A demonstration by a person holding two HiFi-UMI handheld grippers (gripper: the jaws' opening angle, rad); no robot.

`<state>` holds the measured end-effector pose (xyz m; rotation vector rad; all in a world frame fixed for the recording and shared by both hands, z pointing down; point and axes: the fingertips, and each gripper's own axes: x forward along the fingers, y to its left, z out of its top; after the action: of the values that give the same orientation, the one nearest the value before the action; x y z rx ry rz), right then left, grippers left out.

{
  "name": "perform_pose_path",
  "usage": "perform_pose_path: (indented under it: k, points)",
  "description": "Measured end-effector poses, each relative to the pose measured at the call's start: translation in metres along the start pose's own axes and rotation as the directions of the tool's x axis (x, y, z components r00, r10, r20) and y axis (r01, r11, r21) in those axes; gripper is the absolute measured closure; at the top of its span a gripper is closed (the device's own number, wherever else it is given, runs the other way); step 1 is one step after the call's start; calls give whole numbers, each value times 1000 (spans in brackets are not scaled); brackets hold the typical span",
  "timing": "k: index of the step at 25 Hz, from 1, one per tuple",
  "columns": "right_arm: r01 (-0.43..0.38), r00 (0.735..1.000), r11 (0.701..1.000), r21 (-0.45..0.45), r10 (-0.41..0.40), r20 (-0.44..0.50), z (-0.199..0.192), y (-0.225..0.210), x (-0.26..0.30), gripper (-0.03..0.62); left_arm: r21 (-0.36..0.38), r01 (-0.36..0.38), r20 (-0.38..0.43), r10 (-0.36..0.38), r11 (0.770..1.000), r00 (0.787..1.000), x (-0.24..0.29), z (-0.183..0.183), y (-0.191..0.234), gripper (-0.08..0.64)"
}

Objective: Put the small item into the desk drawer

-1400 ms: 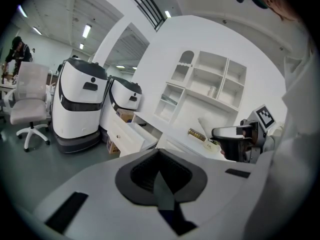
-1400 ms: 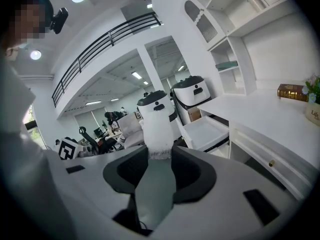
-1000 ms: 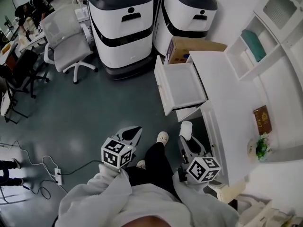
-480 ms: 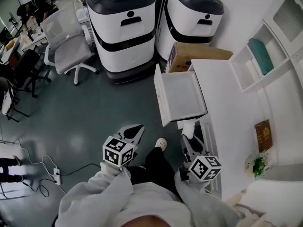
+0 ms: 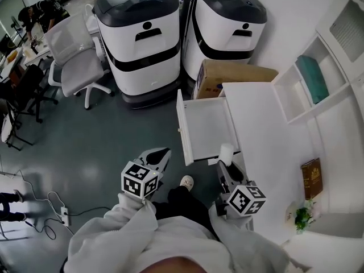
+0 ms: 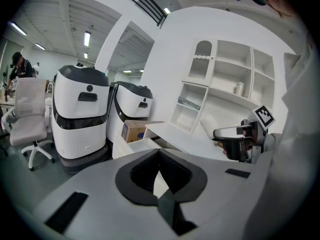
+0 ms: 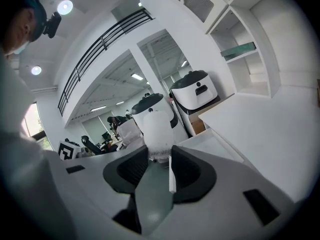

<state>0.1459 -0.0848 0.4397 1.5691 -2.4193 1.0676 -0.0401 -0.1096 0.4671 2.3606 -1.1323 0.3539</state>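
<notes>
Pinching the small item (image 7: 157, 128), a pale white rounded cylinder, in the right tongs (image 7: 159, 156); gripping it by its lower end with the jaws spread about halfway, pads pressed on either side, the rest poking up and out past the tips; showing in the head view as a white stub at the front of those tongs, right by the near right corner of the open desk drawer (image 5: 206, 128) and just beside the edge of the white surface (image 5: 267, 129); not yet lying inside the drawer; hard to say whether above its rim or a touch short of it; keeping the left tongs (image 6: 160, 154) pressed together at the tips with nothing between them; holding them over the grey floor (image 5: 114, 135), to the left of the drawer and well apart from the item; pointing both tongs the same way, towards the drawer and the cardboard box (image 5: 233, 75) beyond it.
</notes>
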Motion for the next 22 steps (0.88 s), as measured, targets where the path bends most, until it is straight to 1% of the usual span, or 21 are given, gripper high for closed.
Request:
perform_pose_path:
  k: [8, 14, 19, 22]
  points:
    - [-49, 999, 999, -20, 49, -17, 41, -30, 40, 434, 6, -40, 18, 40, 999, 999, 47, 32, 13, 545]
    - [-57, 998, 998, -35, 57, -15, 63, -58, 56, 434, 7, -63, 45, 62, 998, 997, 79, 48, 15, 545]
    - [-72, 997, 997, -19, 71, -27, 61, -67, 64, 434, 47, -81, 22, 80, 996, 997, 87, 44, 10, 545]
    - [-79, 996, 997, -6, 79, -50, 49, -67, 66, 434, 35, -97, 9, 96, 995, 995, 82, 36, 13, 545]
